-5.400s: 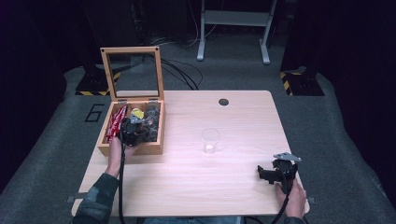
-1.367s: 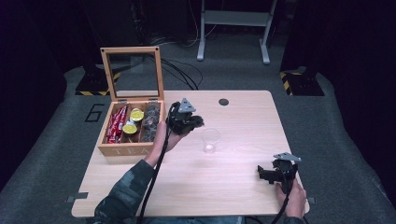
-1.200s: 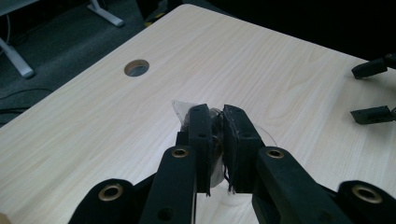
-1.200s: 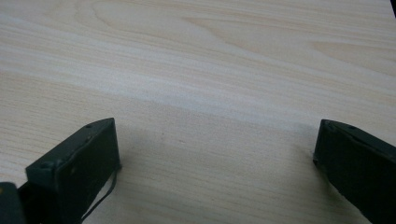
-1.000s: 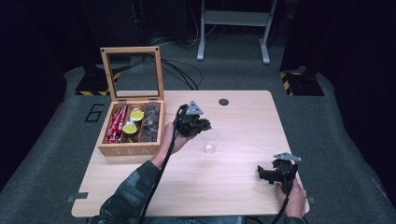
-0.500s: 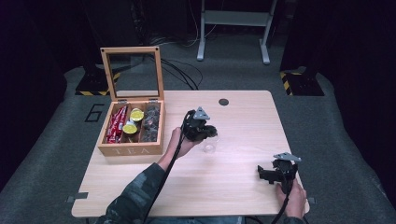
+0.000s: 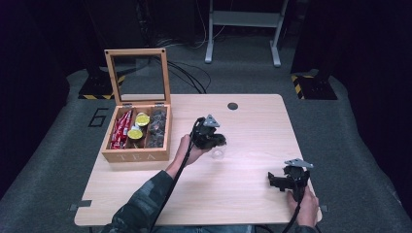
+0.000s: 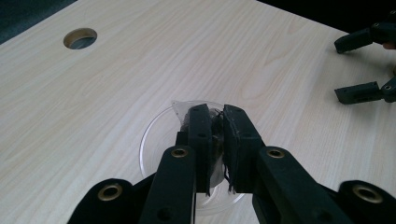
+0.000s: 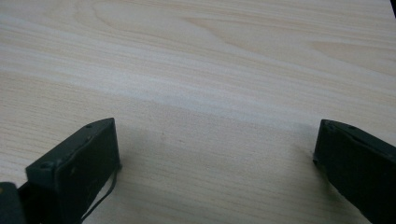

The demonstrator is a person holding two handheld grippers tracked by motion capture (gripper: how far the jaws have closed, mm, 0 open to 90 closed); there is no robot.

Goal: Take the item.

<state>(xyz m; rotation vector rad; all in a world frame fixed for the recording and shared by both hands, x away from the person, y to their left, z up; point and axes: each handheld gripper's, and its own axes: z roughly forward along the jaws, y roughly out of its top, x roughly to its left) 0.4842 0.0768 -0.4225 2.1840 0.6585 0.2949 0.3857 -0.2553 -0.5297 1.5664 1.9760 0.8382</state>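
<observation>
My left gripper (image 7: 214, 141) is shut on a small dark tea packet (image 8: 216, 125) in a clear wrapper. It holds the packet just over the mouth of a clear glass cup (image 7: 218, 154) near the middle of the table. In the left gripper view the jaws point down into the cup (image 8: 153, 135), and the wrapper's corner sticks out above them. My right gripper (image 7: 278, 181) rests low at the table's front right, open, with bare wood between its jaws (image 9: 215, 135). Its two jaws also appear at the far right of the left gripper view (image 8: 359, 65).
An open wooden tea box (image 7: 137, 155) with a glass lid (image 7: 137, 75) stands at the left, holding red sachets (image 7: 120, 128), yellow-topped pods (image 7: 138, 126) and dark packets (image 7: 156, 127). A round cable hole (image 7: 232, 106) lies at the table's far side.
My left gripper left the tea box and travelled right, then sank toward the cup with the dark packet in its jaws. The right gripper has stayed put.
</observation>
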